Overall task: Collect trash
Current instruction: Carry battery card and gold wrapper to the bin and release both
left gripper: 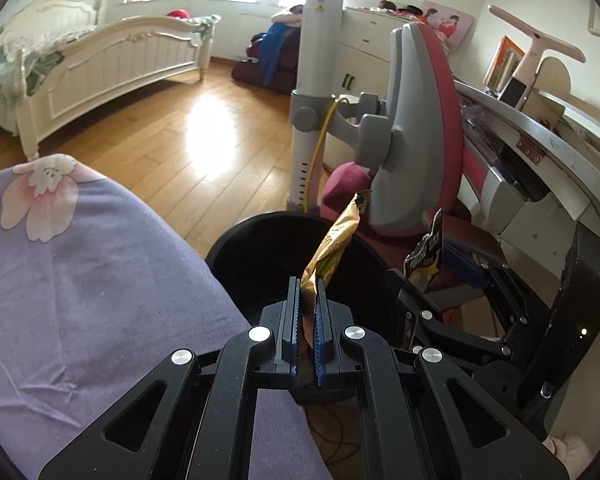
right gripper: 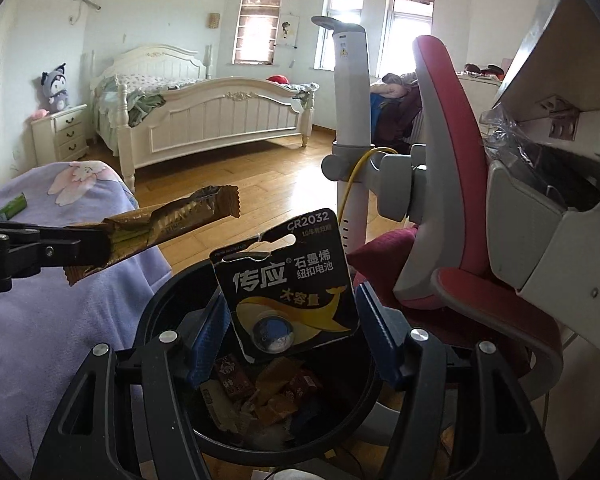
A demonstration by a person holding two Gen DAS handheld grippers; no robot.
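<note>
Left wrist view: left tongs (left gripper: pixel 308 312) clamped on gold wrapper (left gripper: pixel 334 240), tip over black bin (left gripper: pixel 236 248) rim. Right tongs (right gripper: pixel 292 332) grip battery card (right gripper: pixel 288 280) by its edges, directly above bin (right gripper: pixel 156 312) holding snack wrappers (right gripper: pixel 268 392). Purple bedspread (right gripper: pixel 60 300) at 9 o'clock of bin, red chair (right gripper: pixel 460 280) at 3 o'clock, close. White bed (right gripper: pixel 220 116) at 12 o'clock, well apart. Green packet (right gripper: pixel 10 208) on bedspread.

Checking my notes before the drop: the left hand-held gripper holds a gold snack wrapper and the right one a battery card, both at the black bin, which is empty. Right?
Not quite: the black bin is not empty. The right wrist view shows wrappers and small packets lying in its bottom. The rest holds: the left hand-held gripper grips the gold snack wrapper, the right hand-held gripper the battery card.
</note>
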